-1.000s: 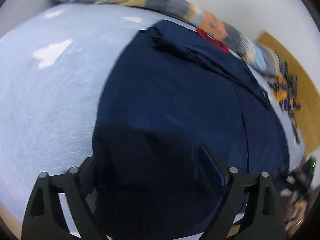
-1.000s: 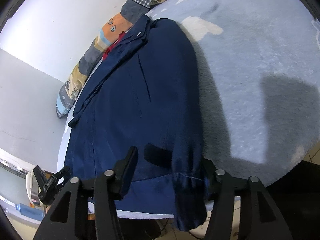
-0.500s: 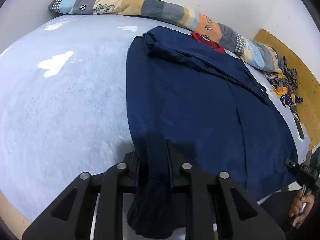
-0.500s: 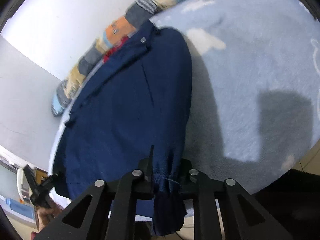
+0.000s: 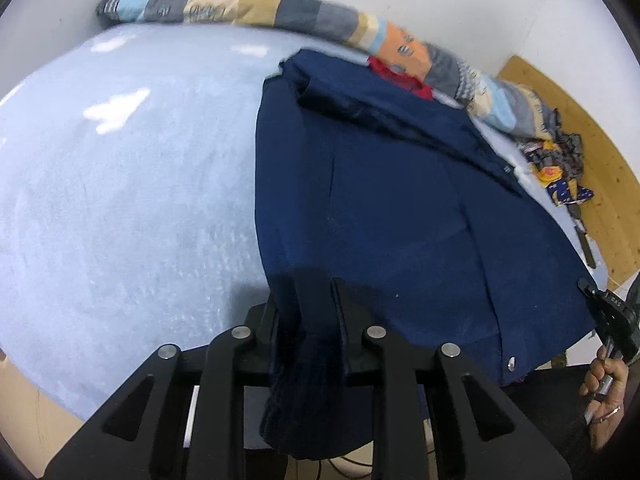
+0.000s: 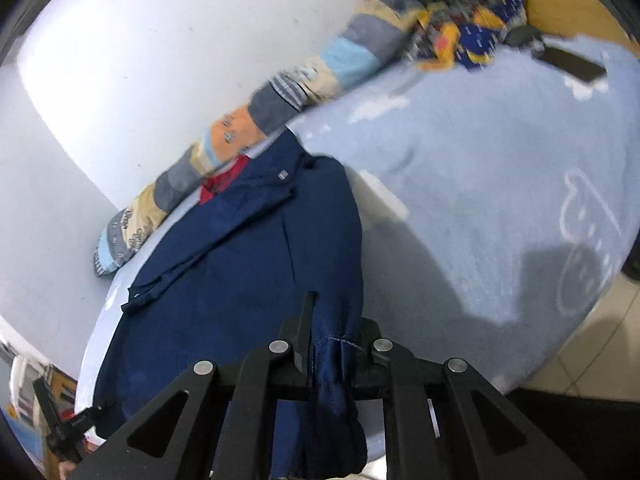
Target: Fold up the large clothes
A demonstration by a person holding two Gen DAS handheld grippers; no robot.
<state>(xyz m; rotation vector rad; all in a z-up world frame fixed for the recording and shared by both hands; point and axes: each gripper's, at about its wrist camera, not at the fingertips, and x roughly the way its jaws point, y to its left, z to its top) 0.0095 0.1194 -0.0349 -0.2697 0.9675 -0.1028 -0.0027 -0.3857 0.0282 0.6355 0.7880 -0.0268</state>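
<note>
A large navy blue jacket (image 5: 400, 200) lies flat on a light blue bed, collar toward the far wall, with red lining (image 5: 400, 76) showing at the neck. My left gripper (image 5: 314, 300) is shut on the jacket's near left hem corner, and the cloth bunches and hangs below the jaws. The jacket also shows in the right wrist view (image 6: 240, 264). My right gripper (image 6: 332, 332) is shut on the jacket's near right hem corner, with shiny folded cloth hanging between the fingers. The right gripper (image 5: 612, 316) shows at the left wrist view's edge.
A long striped patchwork pillow (image 5: 280, 12) lies along the white wall behind the collar. The light blue fleece bed cover (image 5: 120, 200) spreads left of the jacket. A pile of colourful clothes (image 6: 460, 28) and a dark phone (image 6: 572, 64) lie on the far corner by a wooden board.
Both grippers closed on the jacket's near hem corners a second ago and keep hold. The views have since shifted a little, with the hem slightly lifted.
</note>
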